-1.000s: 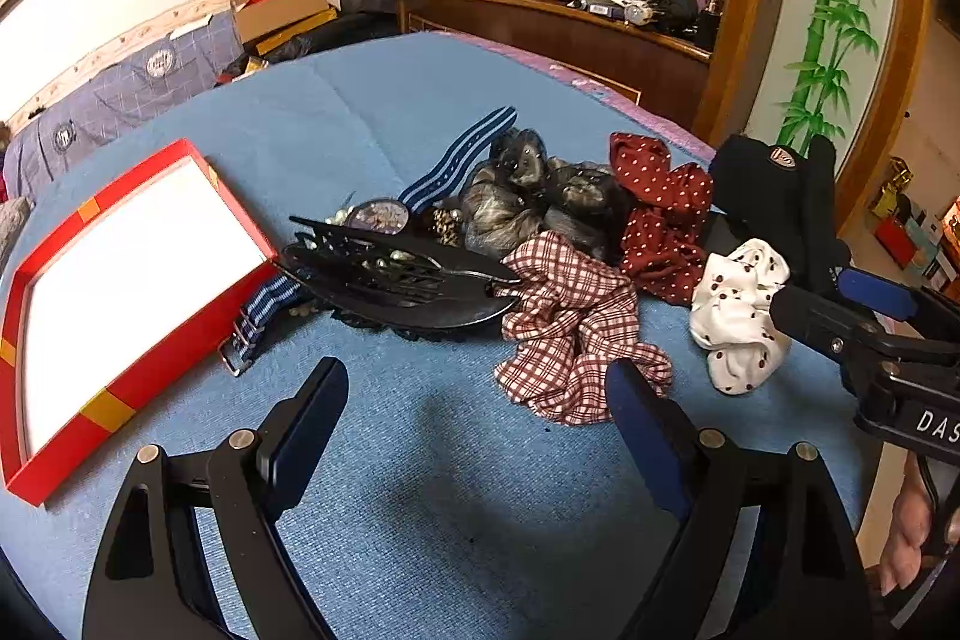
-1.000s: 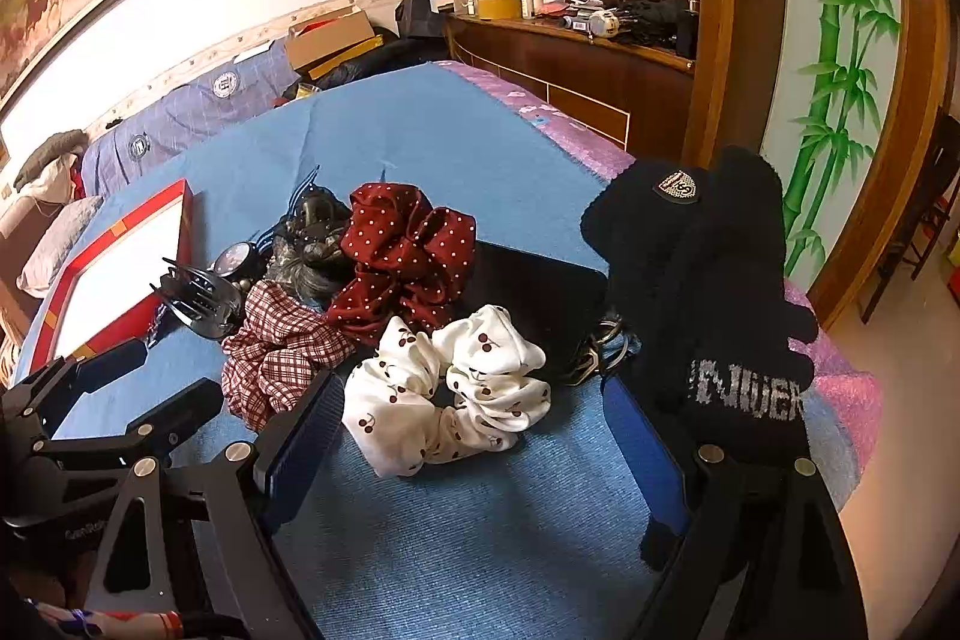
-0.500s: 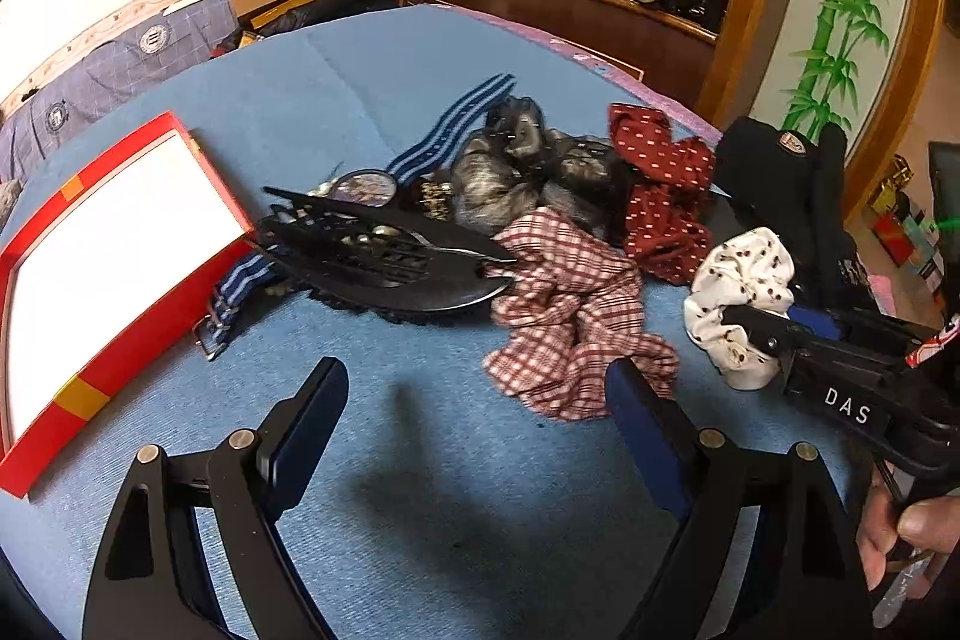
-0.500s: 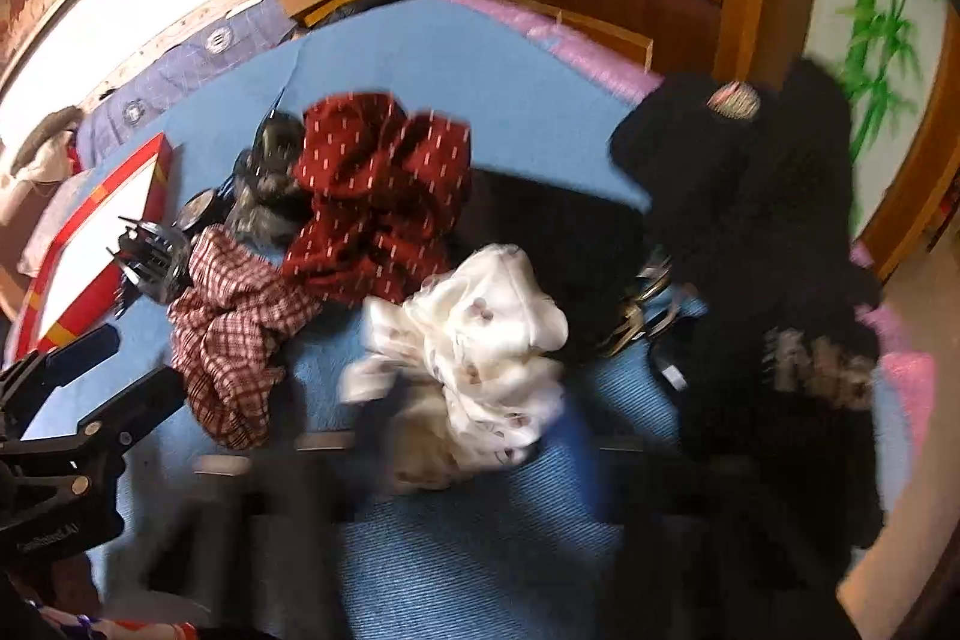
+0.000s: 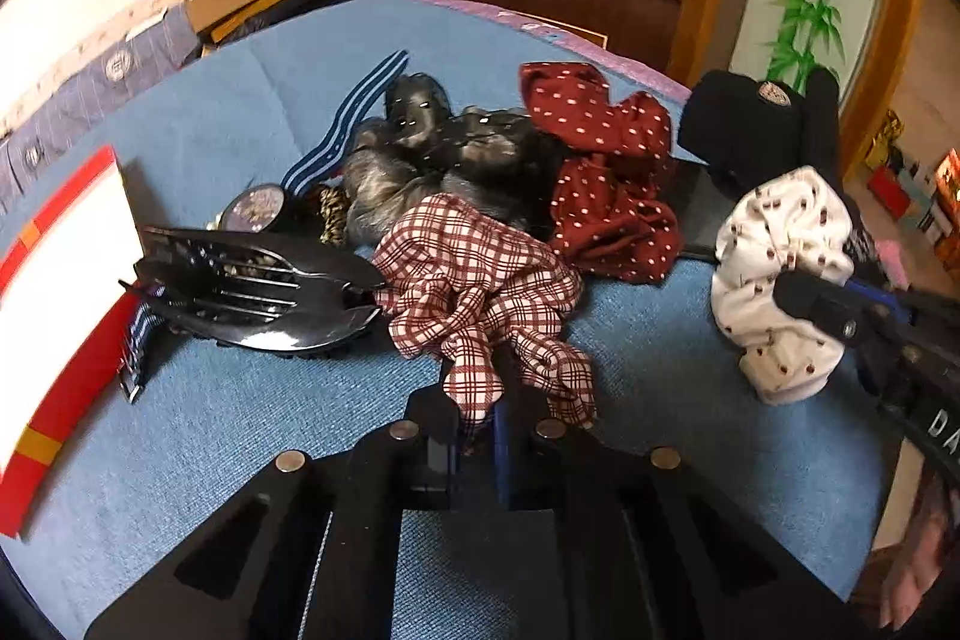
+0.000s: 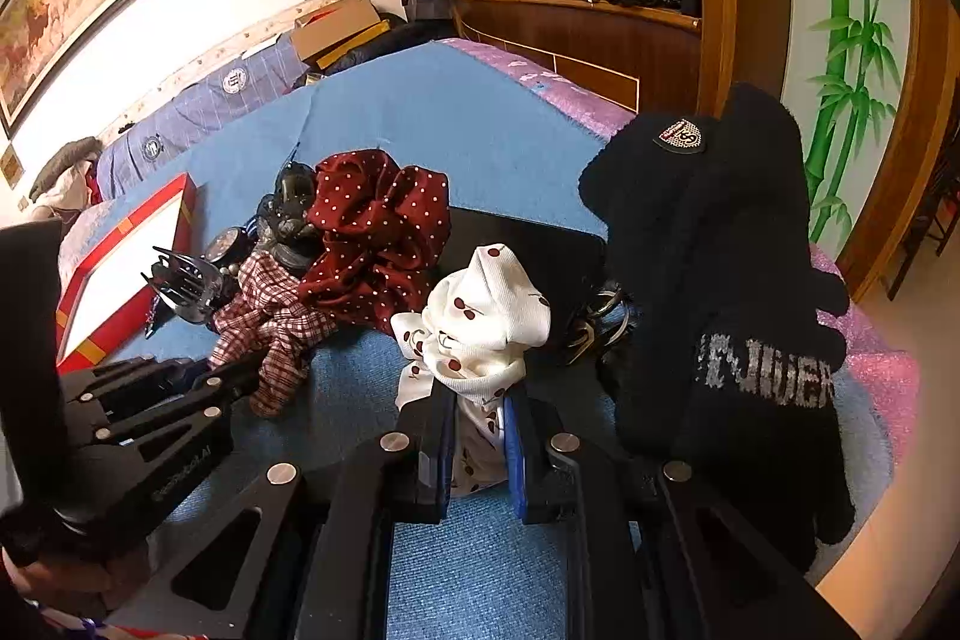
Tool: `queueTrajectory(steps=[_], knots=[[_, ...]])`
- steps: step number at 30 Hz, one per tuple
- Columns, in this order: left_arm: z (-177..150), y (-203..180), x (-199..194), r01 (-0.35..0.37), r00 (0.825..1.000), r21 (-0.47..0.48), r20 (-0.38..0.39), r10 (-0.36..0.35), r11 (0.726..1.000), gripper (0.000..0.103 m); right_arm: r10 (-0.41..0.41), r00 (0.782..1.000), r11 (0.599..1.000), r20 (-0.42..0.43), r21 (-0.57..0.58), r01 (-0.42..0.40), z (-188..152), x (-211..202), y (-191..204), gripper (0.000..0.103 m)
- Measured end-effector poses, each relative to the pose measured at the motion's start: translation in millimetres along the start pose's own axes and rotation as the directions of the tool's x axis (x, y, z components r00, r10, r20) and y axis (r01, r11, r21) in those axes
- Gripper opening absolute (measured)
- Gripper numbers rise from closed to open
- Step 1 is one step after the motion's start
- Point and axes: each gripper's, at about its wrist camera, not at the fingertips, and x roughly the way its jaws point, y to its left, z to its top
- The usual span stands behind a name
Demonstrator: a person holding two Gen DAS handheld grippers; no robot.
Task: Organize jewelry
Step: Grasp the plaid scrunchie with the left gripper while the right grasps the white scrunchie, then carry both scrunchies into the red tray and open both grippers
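Left gripper [image 5: 477,415]: clamped narrow on a trailing fold of the red-and-white plaid fabric scrunchie [image 5: 480,292], jaws just closed onto it. Right gripper [image 6: 480,451]: likewise just closed, pinching the lower edge of the white cherry-print fabric scrunchie [image 6: 480,325], which stands bunched above the pads. Both scrunchies sitting on the blue woven bedcover [image 5: 240,112], plaid one touching the glossy black plastic claw hair clip [image 5: 252,289] on one side and the dark red polka-dot scrunchie [image 5: 606,172] on the other. Further out: red-bordered shallow box with white inside [image 5: 54,292], probably the destination, at the far left; black knitted gloves [image 6: 726,292] just beside the white scrunchie.

Risks, as judged: thin grips on loose folds, so fabric slipping free on lifting. Plaid cloth possibly snagged on the clip's teeth, dragging it along. Both hands close together, so a clash when crossing toward the box.
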Motion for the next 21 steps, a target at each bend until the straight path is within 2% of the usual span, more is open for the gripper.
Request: queueTrajectory(steps=[3,11,19,21], knots=[[-1.8,5.6,-8.6,-0.006,1.0,-0.02,0.02,0.007,1.0,0.007,0.004,1.0,1.0,0.023,0.005,-0.004,0.6,-5.6,1.9,0.015],[-2.2,27.9,-54.3,0.007,0.991,-0.032,0.136,-0.002,0.999,0.007,0.014,0.997,1.0,0.074,-0.006,-0.013,10.7,-26.0,14.1,0.015],[7.5,82.7,-87.4,0.028,0.978,-0.121,0.209,-0.002,0.992,0.007,0.055,0.994,0.997,0.091,-0.066,-0.049,29.8,-36.2,54.5,0.015],[9.8,97.3,-97.1,0.009,0.972,-0.148,0.235,0.026,0.989,0.007,0.071,0.993,0.995,0.098,-0.082,-0.063,35.6,-37.7,66.2,0.015]])
